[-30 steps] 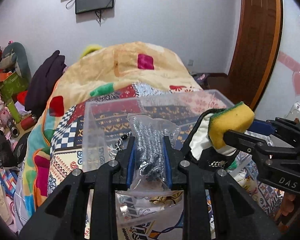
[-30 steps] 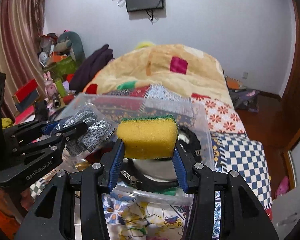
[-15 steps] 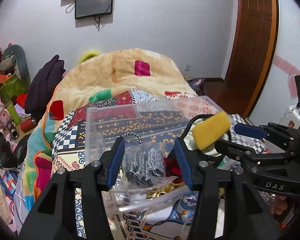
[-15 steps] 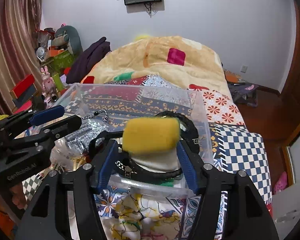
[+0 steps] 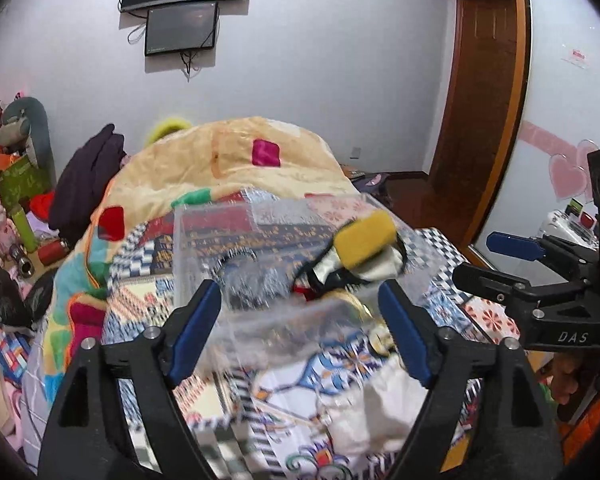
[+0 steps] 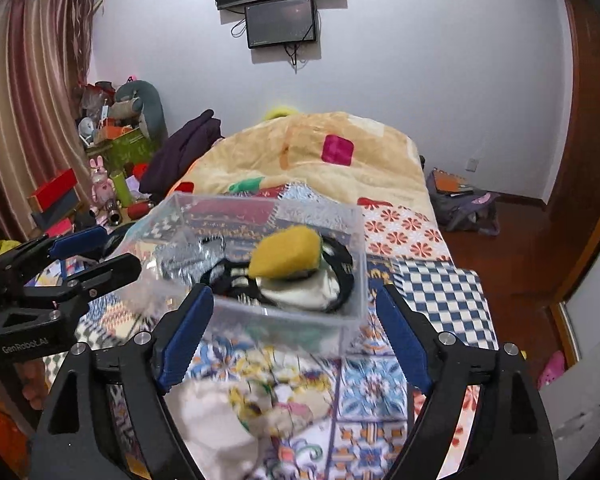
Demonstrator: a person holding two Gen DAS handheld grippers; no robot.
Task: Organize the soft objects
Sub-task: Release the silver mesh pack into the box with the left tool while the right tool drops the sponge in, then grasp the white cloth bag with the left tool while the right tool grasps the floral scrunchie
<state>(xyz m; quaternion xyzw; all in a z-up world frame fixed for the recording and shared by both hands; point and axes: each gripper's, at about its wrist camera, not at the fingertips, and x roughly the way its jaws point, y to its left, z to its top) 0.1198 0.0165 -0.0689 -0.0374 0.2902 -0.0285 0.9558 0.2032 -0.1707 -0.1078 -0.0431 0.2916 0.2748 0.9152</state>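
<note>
A clear plastic bin (image 5: 204,240) (image 6: 352,240) stands on the patterned bed. In it lie a yellow sponge (image 5: 364,238) (image 6: 288,256), a bag of grey steel wool (image 5: 252,280) (image 6: 184,260) and a black and white cloth item (image 6: 340,292). My left gripper (image 5: 300,320) is open and empty, just in front of the bin. My right gripper (image 6: 294,324) is open and empty, also in front of the bin. Each gripper shows at the side of the other's view, the right one (image 5: 512,256) and the left one (image 6: 96,252).
The bed carries a quilt with coloured patches (image 6: 320,152) and a patterned cover (image 6: 372,380). Cluttered toys and boxes (image 6: 108,160) stand to the left. A bag (image 6: 464,204) lies on the wooden floor at the right. A screen (image 6: 280,20) hangs on the far wall.
Both grippers opened and pulled back. The left one let go of the steel wool bag and the right one let go of the sponge; both now lie in the bin.
</note>
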